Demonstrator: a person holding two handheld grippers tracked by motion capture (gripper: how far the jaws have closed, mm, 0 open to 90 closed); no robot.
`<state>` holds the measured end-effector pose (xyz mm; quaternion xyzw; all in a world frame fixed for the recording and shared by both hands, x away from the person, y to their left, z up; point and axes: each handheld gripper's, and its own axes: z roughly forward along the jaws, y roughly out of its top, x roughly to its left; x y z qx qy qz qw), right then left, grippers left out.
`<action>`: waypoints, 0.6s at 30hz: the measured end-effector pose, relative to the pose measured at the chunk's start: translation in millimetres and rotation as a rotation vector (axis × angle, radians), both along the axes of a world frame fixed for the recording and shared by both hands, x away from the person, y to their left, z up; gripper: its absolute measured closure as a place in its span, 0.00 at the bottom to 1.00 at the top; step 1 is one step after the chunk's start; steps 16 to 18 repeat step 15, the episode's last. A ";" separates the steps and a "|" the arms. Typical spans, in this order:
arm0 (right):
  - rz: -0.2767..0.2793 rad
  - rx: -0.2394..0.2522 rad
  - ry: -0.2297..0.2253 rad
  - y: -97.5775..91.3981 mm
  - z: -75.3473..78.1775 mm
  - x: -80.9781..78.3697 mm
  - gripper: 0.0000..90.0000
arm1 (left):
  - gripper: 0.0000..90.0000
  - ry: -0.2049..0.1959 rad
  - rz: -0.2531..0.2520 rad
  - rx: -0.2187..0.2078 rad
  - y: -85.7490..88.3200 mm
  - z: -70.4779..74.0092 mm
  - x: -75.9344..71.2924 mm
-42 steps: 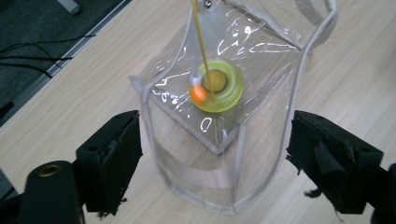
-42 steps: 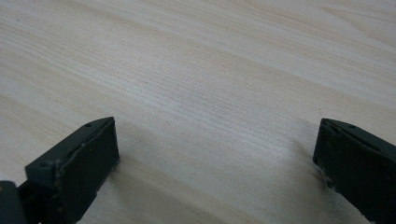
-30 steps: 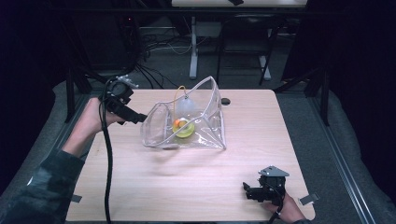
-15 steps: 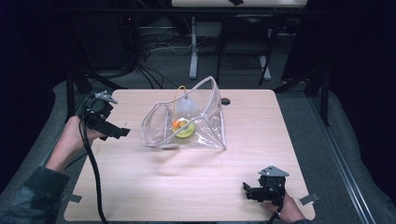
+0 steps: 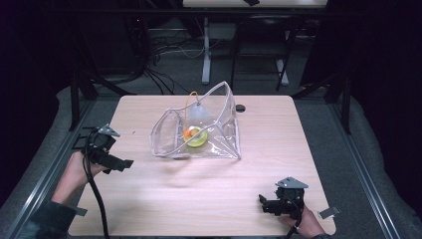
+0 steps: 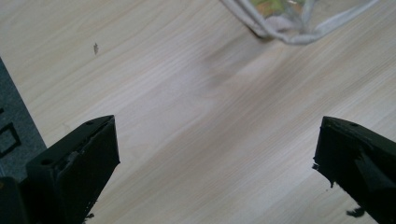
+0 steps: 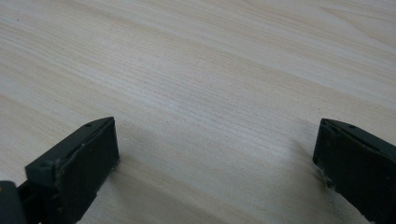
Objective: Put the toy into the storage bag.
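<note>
At the table's left edge, the left gripper [image 5: 124,163] hangs low over the wooden table [image 5: 209,199] in a person's hand, its cable trailing back toward the near edge. Its jaws stand wide apart with nothing between them, having just been opening; the left gripper view looks down past both black jaws at bare wood, with the near rim of the bag at the top of the frame.

At centre, well apart from both grippers, a clear plastic bag [image 5: 219,144] sits on the table, its mouth gaping toward the left and one corner standing up at the back. Inside lie a yellow-green round object [image 5: 196,138] and a small orange one [image 5: 188,133] just beside it.

Near the front right corner, the right gripper [image 5: 263,203] rests low at the table, pointing left, its jaws spread wide and empty over bare wood.
</note>
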<state>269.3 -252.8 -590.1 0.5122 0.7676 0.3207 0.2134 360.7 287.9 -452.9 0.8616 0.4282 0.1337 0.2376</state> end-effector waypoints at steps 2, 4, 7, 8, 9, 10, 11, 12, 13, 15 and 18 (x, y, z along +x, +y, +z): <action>0.000 0.000 0.000 0.0 0.0 0.0 0.00 | 0.00 0.008 -0.001 -0.002 2.6 -9.0 -2.8; 0.000 0.000 0.000 0.0 0.0 0.0 0.00 | 0.00 0.015 0.003 0.002 4.8 -16.5 -5.1; 0.000 0.000 0.000 0.0 0.0 0.0 0.00 | 0.00 0.022 0.016 -0.011 7.5 -26.1 -8.2; 0.000 0.001 0.000 0.0 0.0 0.0 0.00 | 0.00 0.023 0.018 -0.014 8.2 -28.9 -9.1; 0.000 0.000 0.001 -0.1 0.0 0.0 0.00 | 0.00 0.025 0.018 -0.018 8.9 -32.1 -9.7; 0.000 0.000 0.001 -0.1 0.0 0.0 0.00 | 0.00 0.026 0.019 -0.023 9.5 -35.2 -10.5; 0.000 0.001 0.000 -0.1 0.0 0.1 0.00 | 0.00 0.020 0.021 -0.029 9.9 -38.4 -11.5; 0.000 0.001 0.001 -0.1 0.0 0.1 0.00 | 0.00 0.015 0.022 -0.035 10.7 -41.4 -12.3; 0.000 0.001 0.000 0.0 0.0 0.1 0.00 | 0.00 0.015 0.026 -0.042 11.4 -44.6 -13.3; 0.000 0.001 0.001 -0.1 0.0 0.1 0.00 | 0.00 0.016 0.026 -0.050 13.0 -51.4 -14.5; 0.000 0.001 0.001 -0.1 0.0 0.1 0.00 | 0.00 0.016 0.026 -0.050 13.0 -51.4 -14.5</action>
